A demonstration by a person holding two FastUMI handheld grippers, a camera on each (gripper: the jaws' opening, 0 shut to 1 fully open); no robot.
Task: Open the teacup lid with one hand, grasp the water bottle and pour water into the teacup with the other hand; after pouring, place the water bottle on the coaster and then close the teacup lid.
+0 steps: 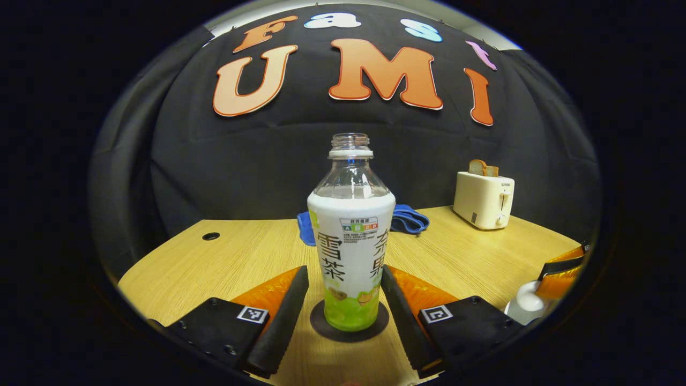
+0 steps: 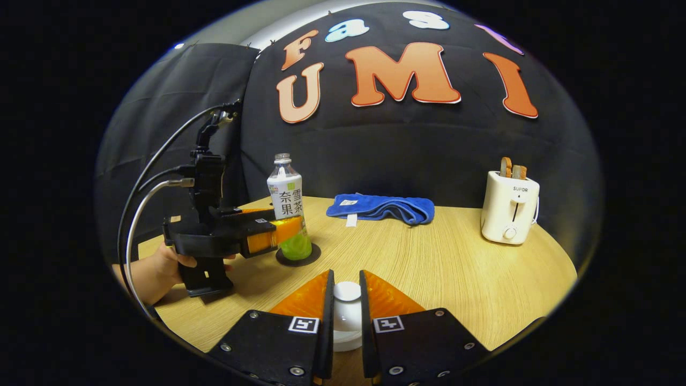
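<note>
Wooden table, uncapped water bottle upright on coaster

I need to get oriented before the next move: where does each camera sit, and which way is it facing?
Left gripper view: rides the left gripper, low over the table, facing the bottle on its coaster between its open fingers.
Right gripper view: rides the right gripper, facing the back wall, fingers around the teacup lid; a hand holds the left gripper at left.
Shared: bottle, blue cloth, toaster.
</note>
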